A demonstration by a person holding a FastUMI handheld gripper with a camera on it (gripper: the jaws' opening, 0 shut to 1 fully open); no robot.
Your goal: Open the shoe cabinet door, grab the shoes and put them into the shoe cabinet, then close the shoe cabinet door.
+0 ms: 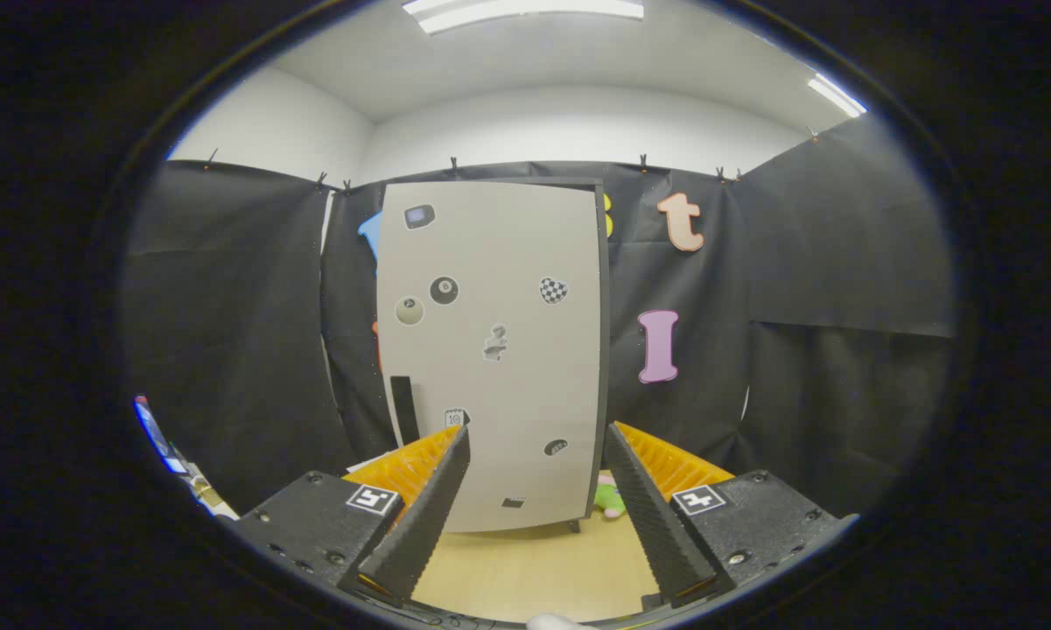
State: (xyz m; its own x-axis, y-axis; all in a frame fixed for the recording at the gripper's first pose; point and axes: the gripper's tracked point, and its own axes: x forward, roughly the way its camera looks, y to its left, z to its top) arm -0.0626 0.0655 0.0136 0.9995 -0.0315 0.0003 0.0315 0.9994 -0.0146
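Two ribbed fingers of the gripper (536, 490) stood wide apart, holding nothing, before the flat, sticker-dotted door (494, 350) of the shoe cabinet on a wooden floor (534, 569).

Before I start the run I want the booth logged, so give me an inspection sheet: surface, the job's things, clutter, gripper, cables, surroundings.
Surface: light wooden floor, bare ahead of the gripper.
Job's things: shoe cabinet stands upright beyond the fingers, its pale door shut and dotted with stickers; a dark vertical handle sits near the door's left edge. Shoes: nothing seen.
Clutter: a small green and pink toy on the floor at the cabinet's right foot.
Gripper: gripper open, fingers apart, holding nothing, aimed at the cabinet's lower half.
Cables: nothing seen.
Surroundings: black cloth wall behind and on both sides, white ceiling with strip lights.
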